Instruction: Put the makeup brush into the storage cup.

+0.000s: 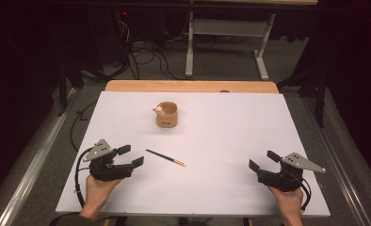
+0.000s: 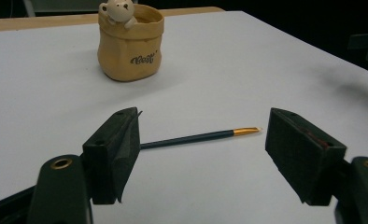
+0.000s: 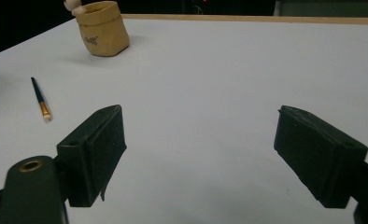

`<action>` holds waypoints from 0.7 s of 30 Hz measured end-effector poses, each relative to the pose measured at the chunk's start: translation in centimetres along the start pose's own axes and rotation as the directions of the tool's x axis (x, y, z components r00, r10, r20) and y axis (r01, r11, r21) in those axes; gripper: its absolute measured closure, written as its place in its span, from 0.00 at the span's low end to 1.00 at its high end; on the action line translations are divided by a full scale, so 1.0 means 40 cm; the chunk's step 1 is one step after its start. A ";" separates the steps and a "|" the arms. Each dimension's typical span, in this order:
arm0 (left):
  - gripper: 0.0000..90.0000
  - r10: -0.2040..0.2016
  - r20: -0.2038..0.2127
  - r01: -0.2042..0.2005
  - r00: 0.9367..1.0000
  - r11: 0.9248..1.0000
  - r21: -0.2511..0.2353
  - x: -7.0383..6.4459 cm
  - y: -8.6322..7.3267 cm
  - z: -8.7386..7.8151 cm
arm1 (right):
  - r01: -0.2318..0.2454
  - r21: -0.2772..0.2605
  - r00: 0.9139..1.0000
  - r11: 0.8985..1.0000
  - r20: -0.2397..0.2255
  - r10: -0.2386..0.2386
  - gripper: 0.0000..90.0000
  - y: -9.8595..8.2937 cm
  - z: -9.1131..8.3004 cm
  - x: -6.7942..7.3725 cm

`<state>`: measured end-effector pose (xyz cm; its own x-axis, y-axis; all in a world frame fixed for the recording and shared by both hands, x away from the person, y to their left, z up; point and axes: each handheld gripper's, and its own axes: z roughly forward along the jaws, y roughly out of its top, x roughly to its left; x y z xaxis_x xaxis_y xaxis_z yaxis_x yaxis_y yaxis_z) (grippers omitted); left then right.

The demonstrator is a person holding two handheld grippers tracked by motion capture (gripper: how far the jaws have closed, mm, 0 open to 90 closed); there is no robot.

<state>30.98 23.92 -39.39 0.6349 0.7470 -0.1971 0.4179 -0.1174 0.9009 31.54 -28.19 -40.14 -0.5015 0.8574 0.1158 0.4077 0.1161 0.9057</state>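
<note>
Nearest us, our left gripper [image 1: 131, 156] and right gripper [image 1: 263, 160] rest at the near edge of the white table [image 1: 230, 122], both with jaws spread and empty. Between them, nearer our left gripper, lies the paintbrush [image 1: 165, 157], apart from either. From the left gripper view we make out its gold ferrule and pale tip. Farther off stands the tan pot [image 1: 167, 115], with a small bear figure [image 2: 118, 10] on its rim.
</note>
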 end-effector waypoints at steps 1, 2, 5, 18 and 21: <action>0.30 0.000 0.000 0.000 1.000 1.000 0.000 0.000 0.000 0.000 | -0.002 0.003 1.000 1.000 -0.003 0.002 0.20 0.000 0.001 0.000; 0.30 -0.001 -0.001 0.001 1.000 1.000 0.000 0.000 0.000 -0.001 | 0.003 0.006 1.000 1.000 -0.003 -0.003 0.20 -0.001 0.003 0.000; 0.30 0.001 0.001 -0.001 1.000 1.000 0.004 -0.001 0.000 0.001 | 0.002 0.012 1.000 1.000 -0.004 -0.002 0.20 -0.003 0.004 0.001; 0.30 0.011 0.007 -0.012 1.000 1.000 0.016 -0.005 0.000 0.005 | 0.006 0.010 1.000 1.000 -0.001 -0.006 0.21 -0.003 0.006 0.002; 0.30 0.012 0.008 -0.012 1.000 1.000 0.022 -0.007 0.000 0.007 | 0.008 0.006 1.000 1.000 -0.002 -0.008 0.21 -0.003 0.005 0.003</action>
<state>31.00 23.53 -39.46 0.6447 0.7405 -0.1897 0.4249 -0.1408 0.8942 31.58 -28.01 -40.30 -0.5062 0.8554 0.1094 0.4083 0.1260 0.9041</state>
